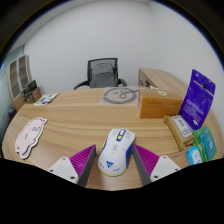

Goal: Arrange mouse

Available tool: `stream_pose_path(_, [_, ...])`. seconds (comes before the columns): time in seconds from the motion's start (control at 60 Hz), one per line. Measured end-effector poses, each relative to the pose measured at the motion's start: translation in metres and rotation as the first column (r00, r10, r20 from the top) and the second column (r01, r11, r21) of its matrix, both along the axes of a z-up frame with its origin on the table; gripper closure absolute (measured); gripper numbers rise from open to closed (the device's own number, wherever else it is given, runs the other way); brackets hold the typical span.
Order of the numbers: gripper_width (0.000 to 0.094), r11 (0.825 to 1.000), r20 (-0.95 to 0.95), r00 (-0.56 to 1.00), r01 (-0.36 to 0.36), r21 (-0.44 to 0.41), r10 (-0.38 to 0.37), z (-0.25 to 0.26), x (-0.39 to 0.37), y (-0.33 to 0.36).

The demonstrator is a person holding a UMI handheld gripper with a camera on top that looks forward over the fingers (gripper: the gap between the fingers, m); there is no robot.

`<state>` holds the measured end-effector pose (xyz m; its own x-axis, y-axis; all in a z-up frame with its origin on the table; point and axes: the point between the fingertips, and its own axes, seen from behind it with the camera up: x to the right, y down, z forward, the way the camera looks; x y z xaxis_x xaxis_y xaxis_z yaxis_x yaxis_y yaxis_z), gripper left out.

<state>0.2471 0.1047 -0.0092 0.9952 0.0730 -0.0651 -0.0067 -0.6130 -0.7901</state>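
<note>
One white mouse [113, 150] lies on the counter [80, 125] between the spread gripper's [112, 163] two fingers, untouched.

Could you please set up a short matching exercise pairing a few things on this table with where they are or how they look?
Things:
1. mouse
2. office chair
3. purple package
4. gripper

Descriptions:
A. behind the table's far edge
B. open, fingers either side of the mouse
C. white, between the fingers
D. standing upright at the table's right side

Pairs: 1-C, 2-A, 3-D, 4-B
</note>
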Motion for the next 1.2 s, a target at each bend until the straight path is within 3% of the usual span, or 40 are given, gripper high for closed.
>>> stream_pose_path(0.05, [0.0313, 1.0, 0.036, 0.999, 0.008, -0.001, -0.008, -0.002, 0.004, 0.005])
stream_pose_path(0.133, [0.041, 1.0, 0.042, 0.999, 0.014, 0.008, -0.014, -0.003, 0.002, 0.007])
stream_pose_path(0.233, [0.05, 0.999, -0.002, 0.999, 0.033, -0.016, -0.033, -0.003, -0.002, 0.008])
stream_pose_path(0.3, [0.0511, 0.998, -0.011, 0.999, 0.044, -0.052, -0.044, -0.001, -0.006, 0.006])
stream_pose_path(0.417, [0.051, 0.999, -0.062, 0.997, 0.04, -0.003, -0.04, 0.041, -0.062, 0.007])
stream_pose_path(0.583, [0.0512, 0.999, -0.128, 0.992, -0.004, 0.034, 0.008, 0.076, -0.207, 0.014])
stream_pose_path(0.8, [0.0513, 1.0, -0.063, 0.998, -0.007, -0.03, 0.005, 0.044, -0.336, 0.021])
stream_pose_path(0.983, [0.051, 0.991, 0.007, 1.0, 0.014, -0.13, -0.013, 0.001, -0.363, 0.01])
stream_pose_path(1.017, [0.051, 0.995, 0.011, 1.0, 0.021, -0.094, -0.02, 0.004, -0.362, 0.015])
stream_pose_path(1.1, [0.0452, 0.993, 0.009, 1.0, 0.028, -0.111, -0.028, 0.002, -0.362, 0.012])
stream_pose_path(1.2, [0.0293, 0.992, -0.005, 0.999, 0.036, -0.119, -0.037, 0.007, -0.361, 0.009])
